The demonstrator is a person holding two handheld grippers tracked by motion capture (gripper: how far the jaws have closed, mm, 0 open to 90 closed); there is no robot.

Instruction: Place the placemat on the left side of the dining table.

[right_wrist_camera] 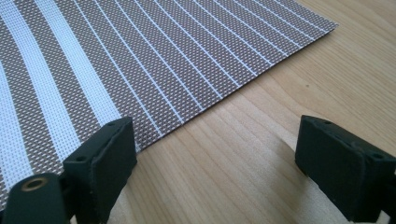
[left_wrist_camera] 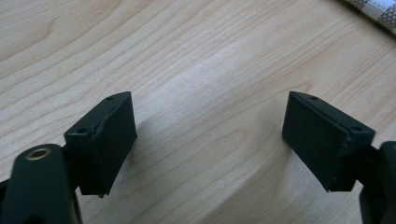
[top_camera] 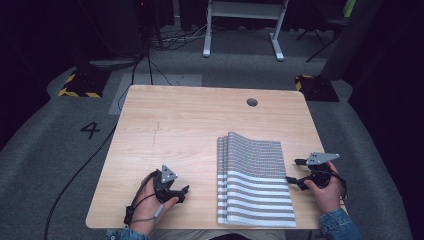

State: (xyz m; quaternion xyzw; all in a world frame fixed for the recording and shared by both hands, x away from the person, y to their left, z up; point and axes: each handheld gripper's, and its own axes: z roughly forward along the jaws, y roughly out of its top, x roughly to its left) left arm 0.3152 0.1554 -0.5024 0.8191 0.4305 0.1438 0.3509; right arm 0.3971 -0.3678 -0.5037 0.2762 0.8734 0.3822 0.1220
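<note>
Striped woven mats (top_camera: 255,182) lie stacked at about 5 o'clock on the wooden surface (top_camera: 175,125). Right gripper (top_camera: 296,173), jaws wide and empty, sits just beside their right edge; left gripper (top_camera: 182,192), also spread and empty, rests at 7 o'clock. Probably the approach: next, pinch the edge.

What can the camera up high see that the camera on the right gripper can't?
High view alone: the whole table, both hands, the left gripper, the floor and a white frame behind. Right gripper view alone: the striped mat's fine weave up close, and the right gripper's jaws standing open with nothing between. Both: the mat lying on the wooden table.
</note>
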